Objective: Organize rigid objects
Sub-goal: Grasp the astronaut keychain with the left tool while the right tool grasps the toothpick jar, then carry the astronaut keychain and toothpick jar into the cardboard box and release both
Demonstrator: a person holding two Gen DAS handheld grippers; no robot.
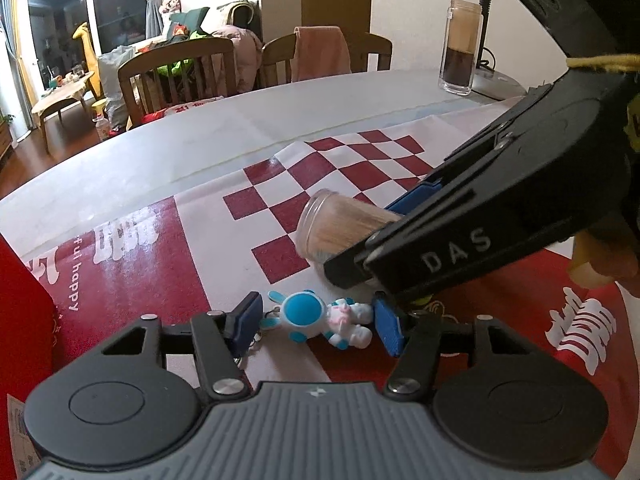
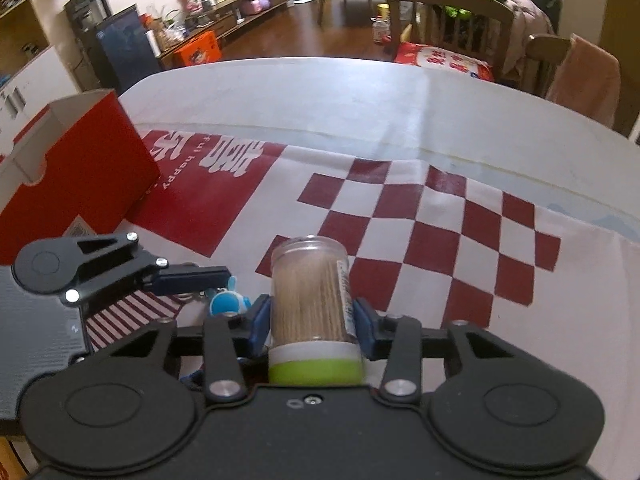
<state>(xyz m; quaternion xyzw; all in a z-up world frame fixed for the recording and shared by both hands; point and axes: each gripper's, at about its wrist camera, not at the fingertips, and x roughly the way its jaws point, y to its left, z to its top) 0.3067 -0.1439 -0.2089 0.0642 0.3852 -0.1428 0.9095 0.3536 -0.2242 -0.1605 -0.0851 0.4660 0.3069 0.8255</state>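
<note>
Lying loose: one keychain figure (image 1: pixel 320 318), one toothpick jar (image 2: pixel 310 300)

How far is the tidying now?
Nothing looks put away yet. In hand: the right gripper clamps the clear toothpick jar with green cap; the left gripper brackets the blue-and-white rabbit keychain figure. Left: moving both, perhaps into the red cardboard box.

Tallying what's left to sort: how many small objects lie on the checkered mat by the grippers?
2. A clear toothpick jar with a green lid lies sideways between the right gripper's pads; a blue-and-white bunny astronaut keychain lies between the left gripper's fingers. Others may be hidden.
</note>
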